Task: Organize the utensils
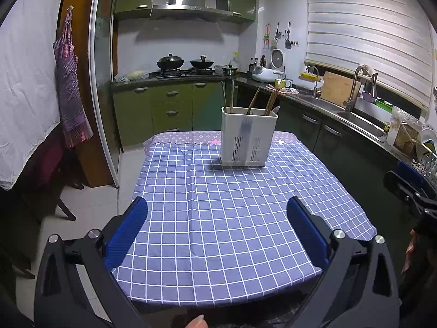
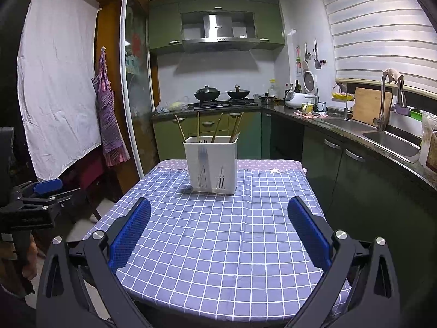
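Note:
A white slotted utensil holder [image 1: 248,136] [image 2: 210,164] stands upright near the far edge of the table, on a blue checked cloth [image 1: 232,218] [image 2: 218,232]. Several wooden chopsticks [image 1: 252,101] [image 2: 215,128] stick out of its top, and a dark fork shape shows through its wall. My left gripper [image 1: 217,213] hovers open over the near half of the table, with nothing between its blue pads. My right gripper [image 2: 219,211] is likewise open and empty, well short of the holder. Each gripper shows at the edge of the other's view.
A kitchen counter with a sink [image 2: 387,139] and taps runs along the right. A stove with two woks [image 1: 185,64] sits at the back. An apron [image 1: 71,90] hangs on the left by a white sheet. Tiled floor lies left of the table.

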The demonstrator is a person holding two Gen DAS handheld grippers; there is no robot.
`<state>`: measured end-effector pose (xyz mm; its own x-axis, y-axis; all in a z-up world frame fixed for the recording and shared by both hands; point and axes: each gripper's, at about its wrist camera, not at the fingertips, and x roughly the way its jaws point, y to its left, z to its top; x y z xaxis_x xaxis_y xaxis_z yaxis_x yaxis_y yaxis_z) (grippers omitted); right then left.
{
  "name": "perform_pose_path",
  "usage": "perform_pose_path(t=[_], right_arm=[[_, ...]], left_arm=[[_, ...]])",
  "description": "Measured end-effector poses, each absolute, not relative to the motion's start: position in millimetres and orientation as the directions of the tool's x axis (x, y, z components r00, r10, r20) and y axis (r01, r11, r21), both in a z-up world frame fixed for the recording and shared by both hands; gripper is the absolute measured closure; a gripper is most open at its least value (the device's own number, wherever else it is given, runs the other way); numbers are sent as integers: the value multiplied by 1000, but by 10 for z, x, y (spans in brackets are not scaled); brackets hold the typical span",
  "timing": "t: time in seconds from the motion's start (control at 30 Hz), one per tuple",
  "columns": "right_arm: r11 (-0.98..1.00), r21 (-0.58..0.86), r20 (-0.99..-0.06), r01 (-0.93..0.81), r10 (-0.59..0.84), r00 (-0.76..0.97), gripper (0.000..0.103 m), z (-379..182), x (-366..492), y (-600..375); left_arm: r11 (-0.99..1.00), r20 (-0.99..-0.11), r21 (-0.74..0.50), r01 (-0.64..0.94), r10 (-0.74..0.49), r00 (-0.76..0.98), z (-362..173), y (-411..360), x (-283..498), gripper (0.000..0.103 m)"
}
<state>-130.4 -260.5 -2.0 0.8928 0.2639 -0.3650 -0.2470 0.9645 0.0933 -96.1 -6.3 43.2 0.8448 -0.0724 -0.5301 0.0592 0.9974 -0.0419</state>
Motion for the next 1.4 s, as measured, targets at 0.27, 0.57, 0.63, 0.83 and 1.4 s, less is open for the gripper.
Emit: perform_pose_path(t=[0.27, 0.57, 0.63, 0.83, 1.4], right_arm=[[965, 93, -367, -247, 264, 892, 4, -39, -1282, -2602], [964, 93, -368, -247, 264, 892, 4, -40, -1278, -2600], [964, 93, -368, -247, 264, 891, 4, -41, -1277, -2601], [964, 93, -369, -248, 265, 891, 4, -41, -1278, -2596], [963, 94, -374, -252, 268, 888, 4, -69, -1250, -2580]], left_arm=[[998, -533, -35, 57, -67, 843, 420, -71, -941, 6], [998, -534, -37, 57, -68, 843, 420, -71, -939, 6], [998, -533, -35, 56, -66, 844, 421, -73, -940, 6], [998, -537, -35, 57, -66, 841, 411, -84, -936, 6], [998, -539, -33, 57, -66, 839, 350, -64, -935, 6]])
